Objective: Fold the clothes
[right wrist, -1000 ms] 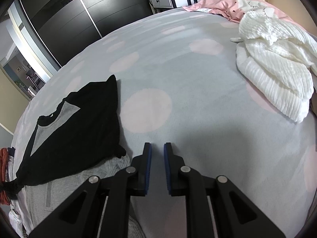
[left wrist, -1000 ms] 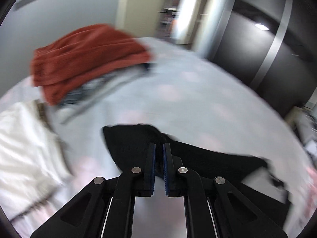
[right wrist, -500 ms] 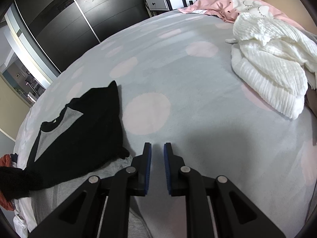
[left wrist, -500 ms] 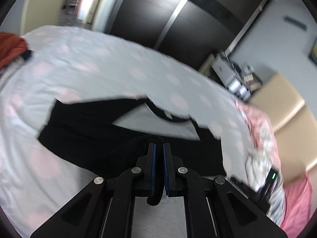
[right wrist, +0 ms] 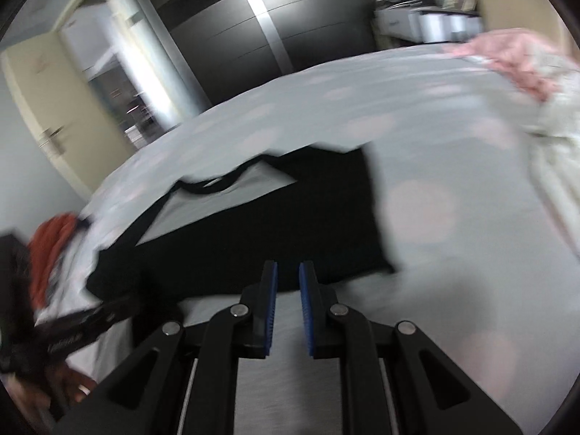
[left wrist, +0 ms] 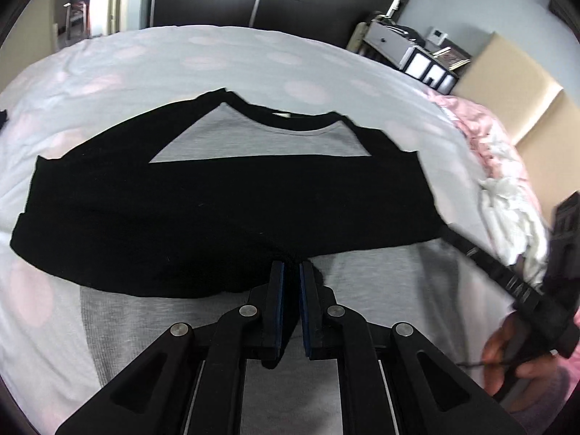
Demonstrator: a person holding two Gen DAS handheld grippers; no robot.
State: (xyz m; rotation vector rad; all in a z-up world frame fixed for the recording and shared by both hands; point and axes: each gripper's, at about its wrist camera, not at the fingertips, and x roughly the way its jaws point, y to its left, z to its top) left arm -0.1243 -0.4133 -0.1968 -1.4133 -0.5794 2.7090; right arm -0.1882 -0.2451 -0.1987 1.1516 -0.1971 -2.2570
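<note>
A black and grey raglan shirt [left wrist: 224,210] lies flat on the dotted grey bedspread [left wrist: 224,58], collar away from me. Both black sleeves are folded across its middle. My left gripper [left wrist: 292,272] is shut on the end of a black sleeve [left wrist: 290,257] over the grey lower body. In the blurred right wrist view the shirt [right wrist: 253,239] lies just ahead of my right gripper [right wrist: 288,272], which is slightly open, empty and above the shirt's grey hem. The right gripper also shows in the left wrist view [left wrist: 467,250].
A white knit garment [left wrist: 507,210] and pink bedding [left wrist: 482,134] lie at the right. A red garment pile [right wrist: 50,253] sits at the left. Dark wardrobe doors [right wrist: 253,36] stand beyond the bed.
My left gripper has swung right, carrying the black sleeve across the shirt's middle. My right gripper has moved left to above the shirt's hem.
</note>
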